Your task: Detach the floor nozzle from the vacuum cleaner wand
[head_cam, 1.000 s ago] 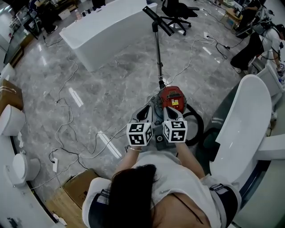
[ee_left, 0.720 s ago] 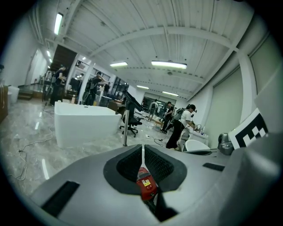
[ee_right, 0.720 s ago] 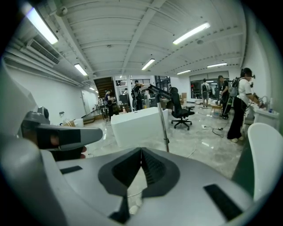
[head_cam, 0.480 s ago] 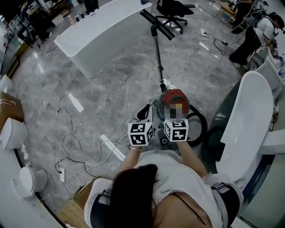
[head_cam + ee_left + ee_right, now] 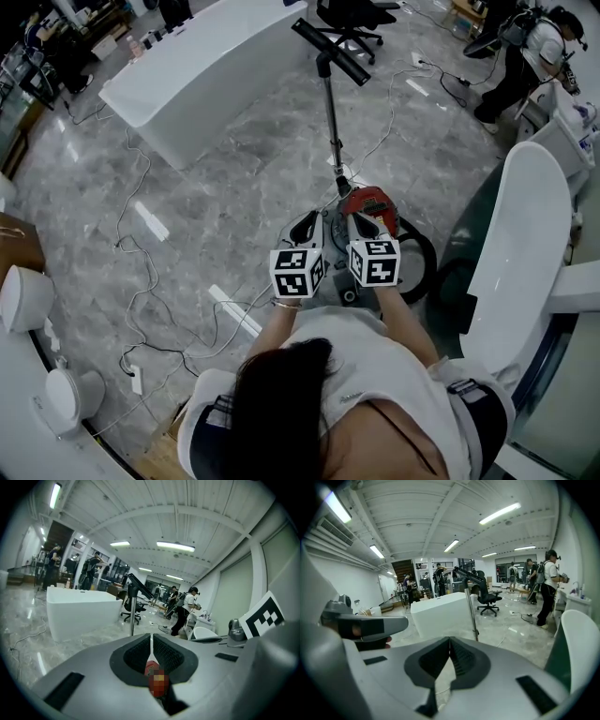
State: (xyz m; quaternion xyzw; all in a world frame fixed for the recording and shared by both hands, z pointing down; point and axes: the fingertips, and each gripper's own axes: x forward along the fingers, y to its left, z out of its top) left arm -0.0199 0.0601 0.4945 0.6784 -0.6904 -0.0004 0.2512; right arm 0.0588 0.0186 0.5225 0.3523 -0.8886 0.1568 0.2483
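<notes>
A grey marble floor (image 5: 234,178) fills the showroom where I stand. A long white table (image 5: 197,70) runs across it at upper left and a curved white tub-like shell (image 5: 525,244) lies close at my right. White cables (image 5: 141,253) trail loosely over the floor on my left. A black office chair (image 5: 354,21) stands beyond the table's far end, and another person (image 5: 511,56) stands well away at upper right.

Directly ahead of me sits the vacuum cleaner (image 5: 370,202), its red body on the floor with a black hose (image 5: 424,267) looping round its right side. From just behind it the metal wand (image 5: 331,112) rises upright. The black bar-shaped floor nozzle (image 5: 328,39) is at the wand's top end, attached and tilted.

I hold both tongs side by side above the vacuum cleaner, well short of the wand and nozzle. My left tongs (image 5: 151,639) are pressed together with nothing gripped; the vacuum's red body shows through the gap below them. My right tongs (image 5: 449,643) are likewise fully together and empty, with bare floor showing beneath and the wand standing beyond their tips.
</notes>
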